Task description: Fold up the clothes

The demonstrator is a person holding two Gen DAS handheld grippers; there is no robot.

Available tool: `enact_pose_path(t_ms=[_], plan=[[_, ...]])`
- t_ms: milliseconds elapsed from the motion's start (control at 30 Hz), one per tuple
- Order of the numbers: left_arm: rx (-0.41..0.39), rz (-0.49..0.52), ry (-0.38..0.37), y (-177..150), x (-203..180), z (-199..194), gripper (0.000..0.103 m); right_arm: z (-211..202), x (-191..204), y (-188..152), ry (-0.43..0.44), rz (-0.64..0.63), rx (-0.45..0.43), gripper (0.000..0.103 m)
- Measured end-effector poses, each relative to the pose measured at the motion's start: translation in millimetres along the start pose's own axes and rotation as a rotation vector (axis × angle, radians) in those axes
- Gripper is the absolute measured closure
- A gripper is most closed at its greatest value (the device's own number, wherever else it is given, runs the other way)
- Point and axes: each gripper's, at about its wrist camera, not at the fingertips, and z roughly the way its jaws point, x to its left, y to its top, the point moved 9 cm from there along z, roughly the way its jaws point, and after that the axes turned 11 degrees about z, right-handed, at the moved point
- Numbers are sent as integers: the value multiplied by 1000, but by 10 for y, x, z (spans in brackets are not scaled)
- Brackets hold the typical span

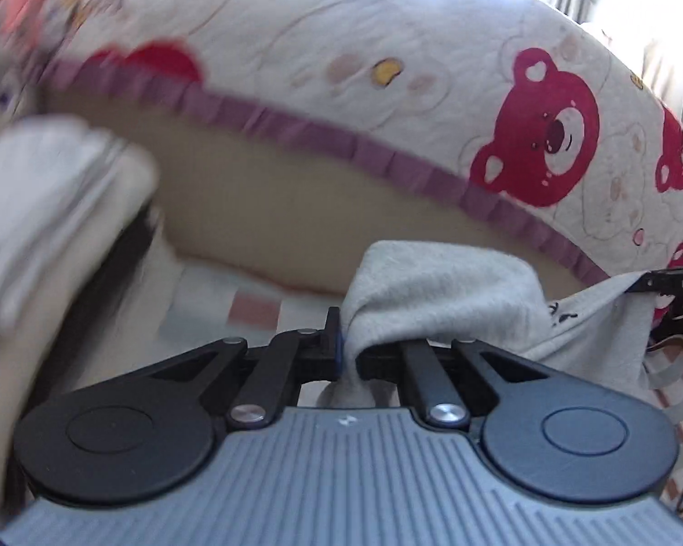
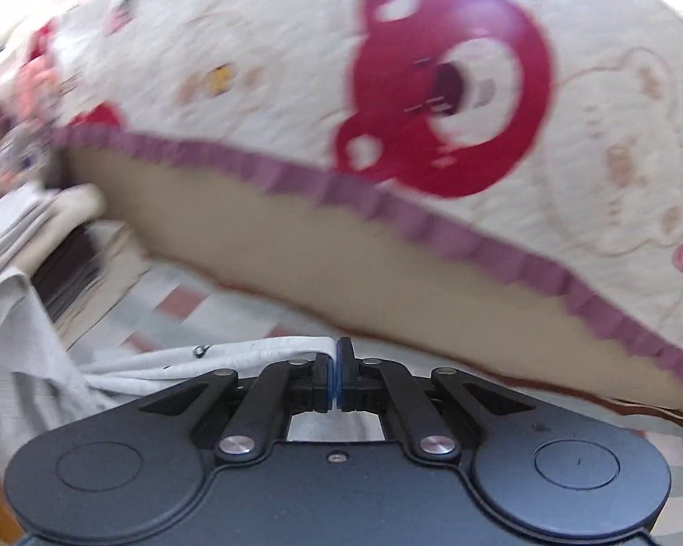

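Left gripper [image 1: 341, 355] fingers clamped on grey garment [image 1: 441, 291], right gripper [image 2: 337, 375] fingers closed on its other edge, garment stretched between them above checked floor [image 2: 168, 305], beside bear-print bed cover [image 1: 387, 45].

Grey garments [image 1: 437, 291]: one, before the bedspread [image 1: 387, 36].
Grippers: two, left gripper [image 1: 348, 355] and right gripper [image 2: 336, 380], before the bedspread.
Whole red bear faces [image 1: 539, 129] on bedspread: one per view.
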Motion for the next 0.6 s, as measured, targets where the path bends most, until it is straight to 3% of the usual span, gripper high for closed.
enact_pose_path(t_ms=[67, 233, 300, 400, 467, 533, 567, 600], plan=[[-63, 63, 24, 413, -89, 6, 98, -41, -219, 177, -37, 33, -49, 103], [-280, 67, 19, 1344, -100, -341, 98, -497, -856, 571, -139, 120, -250, 103], [-371, 58, 18, 1538, -74, -525, 98, -763, -1151, 660, -176, 186, -326, 103], [-443, 49, 82, 1561, 41, -685, 99, -1138, -1384, 619, -87, 268, -367, 103], [-373, 5, 95, 1293, 173, -497, 99, -1257, -1416, 518, -27, 258, -355, 103], [-303, -38, 108, 1022, 302, -313, 99, -1035, -1396, 282, 18, 249, -276, 102], [-249, -52, 121, 846, 362, -178, 99, -881, -1384, 136, 48, 248, -223, 102], [-142, -44, 155, 557, 411, 73, 99, -711, -1387, -17, 69, 250, -169, 100]])
